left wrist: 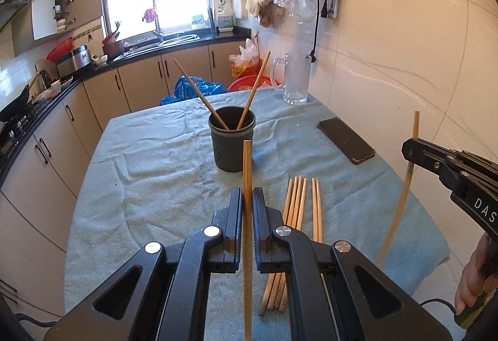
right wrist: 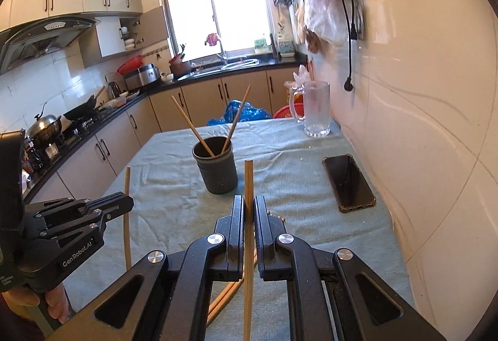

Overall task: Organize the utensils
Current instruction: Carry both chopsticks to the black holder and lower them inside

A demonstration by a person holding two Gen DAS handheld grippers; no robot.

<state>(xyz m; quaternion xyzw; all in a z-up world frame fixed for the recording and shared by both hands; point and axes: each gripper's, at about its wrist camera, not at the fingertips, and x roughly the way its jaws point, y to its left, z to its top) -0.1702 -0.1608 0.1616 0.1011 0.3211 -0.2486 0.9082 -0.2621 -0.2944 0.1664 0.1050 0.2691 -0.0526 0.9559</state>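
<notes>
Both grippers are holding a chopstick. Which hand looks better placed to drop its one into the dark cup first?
Probably the left. Its gripper has the cup almost straight ahead of its chopstick; from the right gripper the cup sits off to the left. It's close, though.

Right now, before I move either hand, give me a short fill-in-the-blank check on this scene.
1. The dark holder already has ____ chopsticks standing in it.
2. Each gripper, left gripper and right gripper, is shut on ____ chopstick.
3. The phone lies face ____ on the towel.
4. The glass mug stands near the ____.

Missing words: two; one; up; wall
</notes>
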